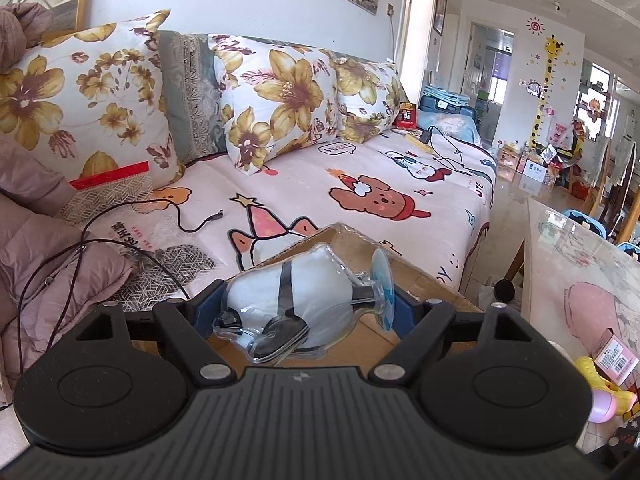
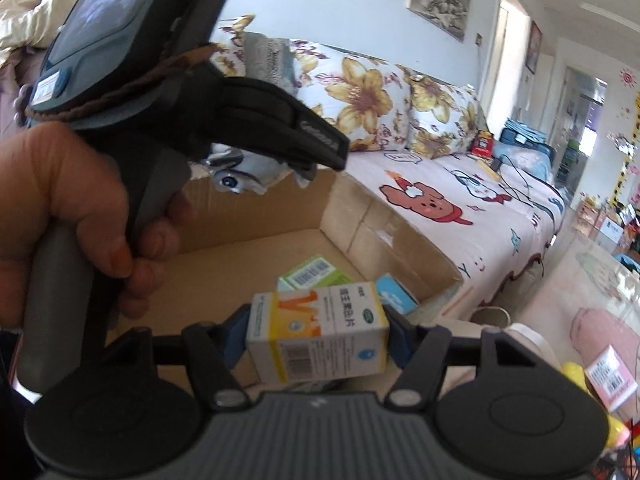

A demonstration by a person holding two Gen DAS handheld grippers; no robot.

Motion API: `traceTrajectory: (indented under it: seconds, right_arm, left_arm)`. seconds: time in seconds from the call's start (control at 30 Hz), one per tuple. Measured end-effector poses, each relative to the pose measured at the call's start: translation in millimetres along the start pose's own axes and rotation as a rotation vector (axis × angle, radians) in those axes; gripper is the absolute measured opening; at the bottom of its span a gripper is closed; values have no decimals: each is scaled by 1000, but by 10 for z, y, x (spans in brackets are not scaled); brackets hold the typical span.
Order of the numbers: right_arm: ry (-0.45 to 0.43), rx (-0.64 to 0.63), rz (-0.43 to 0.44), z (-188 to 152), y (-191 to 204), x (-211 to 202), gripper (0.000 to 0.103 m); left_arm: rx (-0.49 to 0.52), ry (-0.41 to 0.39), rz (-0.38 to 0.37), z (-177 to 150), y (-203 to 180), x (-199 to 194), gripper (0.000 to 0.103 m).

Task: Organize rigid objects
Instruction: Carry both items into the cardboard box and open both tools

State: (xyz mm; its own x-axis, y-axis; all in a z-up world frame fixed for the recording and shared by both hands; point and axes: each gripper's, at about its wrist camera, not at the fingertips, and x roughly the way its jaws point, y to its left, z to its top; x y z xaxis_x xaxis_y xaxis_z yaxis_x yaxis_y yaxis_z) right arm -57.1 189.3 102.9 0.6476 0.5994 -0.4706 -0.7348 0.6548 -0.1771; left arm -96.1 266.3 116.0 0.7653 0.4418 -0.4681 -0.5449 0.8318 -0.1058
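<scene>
Left hand-held gripper [image 1: 304, 312]: pinching a clear plastic blister pack [image 1: 296, 304] with a white insert and a dark item inside; a clear suction cup [image 1: 382, 284] sticks out toward 3 o'clock. The pack hangs above the cardboard box [image 1: 420, 280], which sits against the sofa [image 1: 360, 184] edge.

Right hand-held gripper [image 2: 316, 340]: pinching a small white-and-orange medicine box [image 2: 320, 336] by its two ends, barcode face toward the camera. It hangs over the open cardboard box; a green-and-white carton [image 2: 316, 274] lies on the box floor at 12 o'clock from it, a blue one [image 2: 396, 296] at 1 o'clock.

In the right view, the person's left hand [image 2: 68, 216] and its tool fill the 9 to 11 o'clock area, with the blister pack peeking out below at roughly 11 o'clock.

Judgement: both items are above the box, neither set down yet.

Risks:
- The blister pack is slick, curved plastic. Grip is on a bulging shell, so it could squirt out or rotate if pressure eases unevenly.
- The suction cup overhangs toward the box wall; it may catch the rim on lowering.
- Both tools work over the same box, close together. Simultaneous descent could make them collide.
- The medicine box, released from height, could land on the cartons below and tip on edge.
</scene>
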Motion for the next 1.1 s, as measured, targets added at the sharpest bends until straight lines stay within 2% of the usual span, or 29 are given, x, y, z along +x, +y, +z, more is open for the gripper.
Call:
traceTrajectory:
  seconds: [0.23, 0.3, 0.5, 0.93, 1.1]
  right_arm:
    - [34, -59, 27, -2, 153, 164, 69]
    - [42, -50, 11, -6, 145, 174, 80]
    - [1, 8, -40, -26, 44, 24, 90]
    - [-12, 156, -161, -193, -233, -220, 92]
    - [-28, 191, -195, -262, -293, -323, 97]
  left_arm:
    - [3, 9, 18, 12, 25, -3, 102]
    - [5, -5, 21, 17, 27, -32, 103]
    - [-1, 8, 1, 6, 3, -53, 103]
    - [52, -4, -33, -15, -95, -73, 103]
    - [87, -7, -54, -45, -168, -91, 103]
